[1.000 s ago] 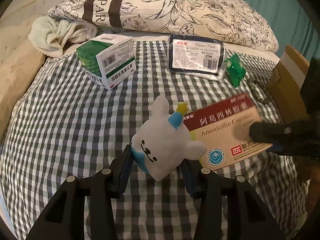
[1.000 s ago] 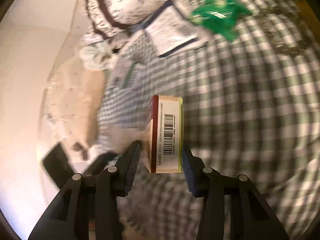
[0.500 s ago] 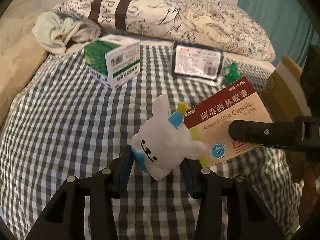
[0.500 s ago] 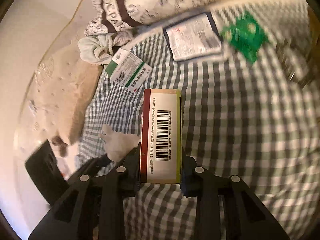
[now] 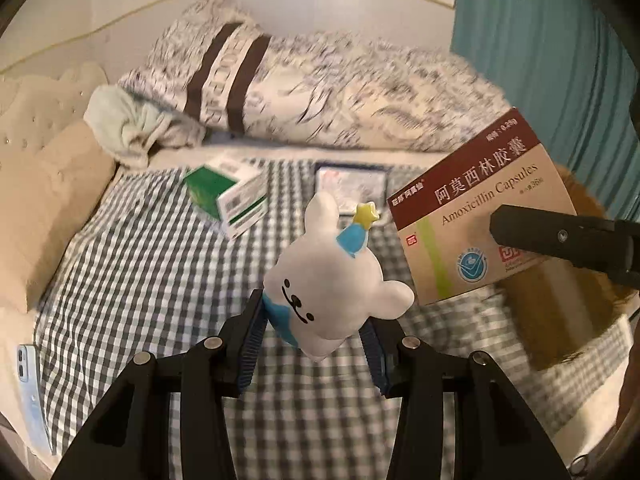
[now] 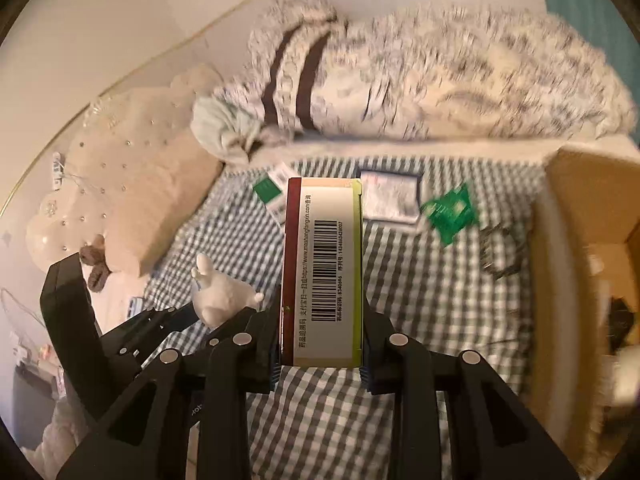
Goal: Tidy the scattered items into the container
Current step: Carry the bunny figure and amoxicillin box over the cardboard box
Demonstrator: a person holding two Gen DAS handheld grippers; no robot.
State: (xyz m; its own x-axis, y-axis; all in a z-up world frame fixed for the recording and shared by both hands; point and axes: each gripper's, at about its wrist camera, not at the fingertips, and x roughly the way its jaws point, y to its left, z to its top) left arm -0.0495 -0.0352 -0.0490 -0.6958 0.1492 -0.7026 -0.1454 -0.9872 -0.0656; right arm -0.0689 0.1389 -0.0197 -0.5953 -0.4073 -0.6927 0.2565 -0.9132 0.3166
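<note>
My left gripper (image 5: 312,344) is shut on a white plush bear (image 5: 332,284) with a blue hat, held above the checked bedspread; it also shows in the right wrist view (image 6: 220,296). My right gripper (image 6: 320,344) is shut on an Amoxicillin box (image 6: 322,268), held upright in the air; the box also shows in the left wrist view (image 5: 476,208). The open cardboard box (image 6: 576,248) stands on the bed at the right. A green-and-white medicine box (image 5: 228,200), a dark-edged packet (image 6: 390,196), a green sachet (image 6: 450,212) and a metal chain (image 6: 500,256) lie on the bedspread.
A patterned pillow (image 5: 320,80) and a pale green cloth (image 5: 124,124) lie at the head of the bed. A beige cushion (image 5: 44,196) is at the left. A phone (image 5: 28,376) lies at the bed's left edge. A teal curtain (image 5: 540,60) hangs at the right.
Both grippers have risen well above the bed with their loads. The items on the bedspread look smaller and farther. The cardboard box has come into the right wrist view.
</note>
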